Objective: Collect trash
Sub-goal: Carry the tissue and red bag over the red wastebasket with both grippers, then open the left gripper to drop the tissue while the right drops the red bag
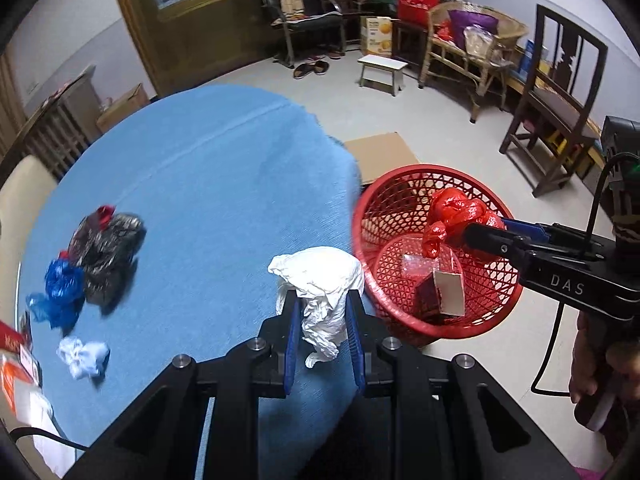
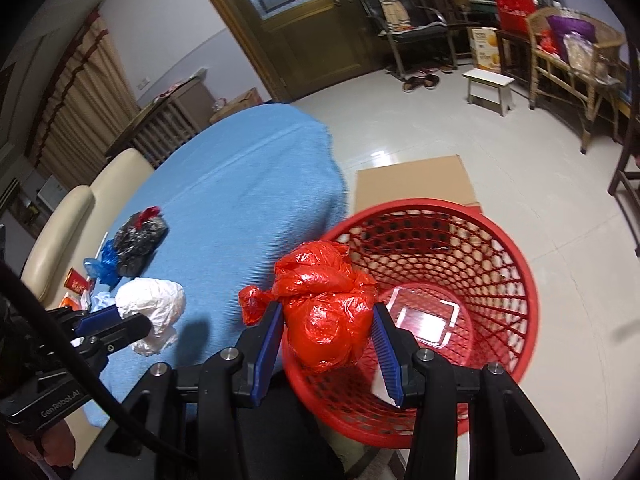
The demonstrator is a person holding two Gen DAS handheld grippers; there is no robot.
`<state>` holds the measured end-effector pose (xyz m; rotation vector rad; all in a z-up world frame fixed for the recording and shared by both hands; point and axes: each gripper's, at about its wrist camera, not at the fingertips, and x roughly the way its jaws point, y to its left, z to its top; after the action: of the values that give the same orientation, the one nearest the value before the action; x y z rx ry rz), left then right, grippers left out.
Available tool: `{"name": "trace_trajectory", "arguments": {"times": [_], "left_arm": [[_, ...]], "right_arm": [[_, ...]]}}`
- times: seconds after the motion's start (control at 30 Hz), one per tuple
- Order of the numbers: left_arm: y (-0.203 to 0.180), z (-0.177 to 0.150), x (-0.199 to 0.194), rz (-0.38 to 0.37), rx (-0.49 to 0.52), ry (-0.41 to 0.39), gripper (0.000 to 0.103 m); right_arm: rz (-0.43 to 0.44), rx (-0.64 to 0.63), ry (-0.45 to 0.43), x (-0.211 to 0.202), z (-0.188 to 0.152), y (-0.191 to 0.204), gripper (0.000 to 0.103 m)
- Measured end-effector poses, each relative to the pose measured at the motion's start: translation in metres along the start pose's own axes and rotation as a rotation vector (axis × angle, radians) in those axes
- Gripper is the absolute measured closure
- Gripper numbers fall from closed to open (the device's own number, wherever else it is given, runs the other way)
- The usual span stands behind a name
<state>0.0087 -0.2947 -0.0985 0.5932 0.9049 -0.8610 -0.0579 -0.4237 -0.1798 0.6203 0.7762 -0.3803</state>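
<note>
My left gripper (image 1: 322,300) is shut on a crumpled white plastic bag (image 1: 320,284) and holds it above the blue-clothed table (image 1: 208,184), near its right edge. My right gripper (image 2: 326,314) is shut on a crumpled red plastic bag (image 2: 326,312) and holds it over the near rim of the red mesh basket (image 2: 496,248). The basket (image 1: 384,204) stands on the floor beside the table, with a small box (image 1: 440,292) and a clear plastic tray (image 2: 426,316) inside. On the table lie a black bag (image 1: 106,248), a blue bag (image 1: 60,288) and a small white wad (image 1: 84,356).
A flat cardboard sheet (image 2: 412,180) lies on the floor behind the basket. A dark wooden chair (image 1: 556,108) stands at right, a white stool (image 1: 382,70) and wicker chair (image 1: 472,44) farther back. A cream chair back (image 2: 64,224) is left of the table. Red packets (image 1: 12,344) lie at the table's left edge.
</note>
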Motion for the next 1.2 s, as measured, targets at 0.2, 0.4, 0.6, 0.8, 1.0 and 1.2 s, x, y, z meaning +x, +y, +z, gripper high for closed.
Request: {"name": "trace_trajectory", "arguments": {"times": [0.2,0.4,0.6,0.8,1.0,1.2], "left_arm": [[-0.018,0.012,0.003,0.001,0.051,-0.005,0.079],[-0.035,0.018,0.013,-0.005,0.089,0.013,0.079],[-0.049,0.024,0.023,-0.008,0.116,0.039,0.079],[-0.062,0.028,0.035,-0.014,0.137,0.061,0.078],[-0.073,0.032,0.048,-0.022,0.152,0.082,0.078],[-0.081,0.034,0.057,-0.028,0.162,0.097,0.078]], "right_arm": [[-0.028,0.035,0.004,-0.005,-0.001,-0.025,0.055],[-0.042,0.067,0.006,-0.007,-0.002,-0.043,0.055],[-0.051,0.112,0.013,-0.008,-0.003,-0.065,0.055],[-0.065,0.146,0.018,-0.009,-0.005,-0.083,0.055],[-0.076,0.179,0.027,-0.011,-0.008,-0.097,0.055],[-0.077,0.208,0.043,-0.011,-0.011,-0.107,0.055]]}}
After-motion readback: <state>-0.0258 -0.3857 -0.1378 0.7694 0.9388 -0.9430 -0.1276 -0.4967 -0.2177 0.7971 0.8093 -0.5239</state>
